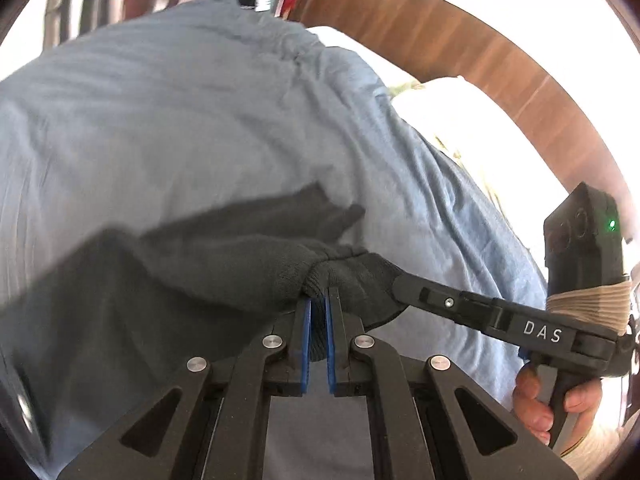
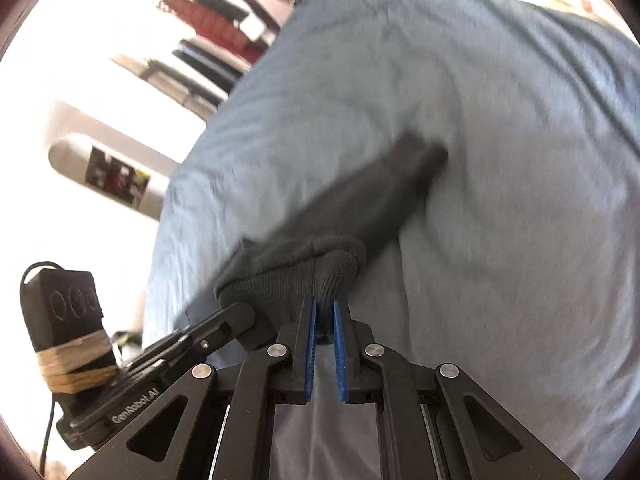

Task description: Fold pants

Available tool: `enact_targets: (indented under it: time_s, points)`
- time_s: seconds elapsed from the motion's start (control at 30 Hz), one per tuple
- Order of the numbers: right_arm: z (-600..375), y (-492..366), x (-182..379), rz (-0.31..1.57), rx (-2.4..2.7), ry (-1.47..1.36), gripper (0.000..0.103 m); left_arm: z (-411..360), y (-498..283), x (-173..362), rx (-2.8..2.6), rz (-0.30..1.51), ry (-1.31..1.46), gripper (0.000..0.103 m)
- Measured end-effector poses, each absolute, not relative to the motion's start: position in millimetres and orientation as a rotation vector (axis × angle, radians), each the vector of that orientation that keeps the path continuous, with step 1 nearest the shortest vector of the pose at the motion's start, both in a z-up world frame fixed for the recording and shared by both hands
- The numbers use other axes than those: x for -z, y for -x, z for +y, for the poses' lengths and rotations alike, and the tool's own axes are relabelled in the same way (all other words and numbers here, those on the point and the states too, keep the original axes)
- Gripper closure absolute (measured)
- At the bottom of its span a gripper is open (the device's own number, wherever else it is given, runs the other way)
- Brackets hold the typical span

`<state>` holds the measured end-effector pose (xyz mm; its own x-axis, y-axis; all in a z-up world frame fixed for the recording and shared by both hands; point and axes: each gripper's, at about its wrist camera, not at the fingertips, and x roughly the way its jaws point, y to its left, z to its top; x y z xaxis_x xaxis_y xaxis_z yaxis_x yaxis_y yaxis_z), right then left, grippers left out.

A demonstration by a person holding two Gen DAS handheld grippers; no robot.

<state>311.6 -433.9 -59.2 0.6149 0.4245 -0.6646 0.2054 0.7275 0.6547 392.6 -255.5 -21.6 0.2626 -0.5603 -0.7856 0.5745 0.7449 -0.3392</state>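
Dark knit pants (image 1: pixel 224 252) hang bunched over a blue bedsheet (image 1: pixel 168 120), pinched at one ribbed edge by both tools. Left gripper (image 1: pixel 318 300) — jaws narrow, clamped on a fold of that edge, blue pads (image 1: pixel 306 344) either side. Right gripper (image 2: pixel 325 308) grips the same hem just beside it, jaws likewise closed on cloth; each tool's tip reaches into the other's view. Judgement: two close holds on one edge keep the garment lifted and tensioned, ready to be spread apart or laid flat — a fold not yet made.
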Motion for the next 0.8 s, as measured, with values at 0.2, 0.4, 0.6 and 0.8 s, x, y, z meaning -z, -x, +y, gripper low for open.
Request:
enact_targets:
  time_s: [0.2, 0.4, 0.6, 0.8]
  points:
    - [-459.4, -341.5, 54.5, 0.872, -0.086, -0.834, 0.094, -296.5, -440.0, 12.3, 0.837, 1.046, -0.153, 0.095]
    - [-484.8, -368.8, 58.9, 0.859, -0.019, -0.885, 0.094, -338.3, -481.9, 18.7, 0.915, 1.115, -0.223, 0.095]
    - [-512.1, -387.0, 79.9, 0.875, 0.047, -0.913, 0.094, -374.9, -511.5, 54.2, 0.96, 1.229, -0.284, 0.095]
    - [-528.5, -397.6, 106.1, 0.895, 0.094, -0.914, 0.094, -393.2, -528.1, 85.3, 0.959, 1.293, -0.334, 0.095]
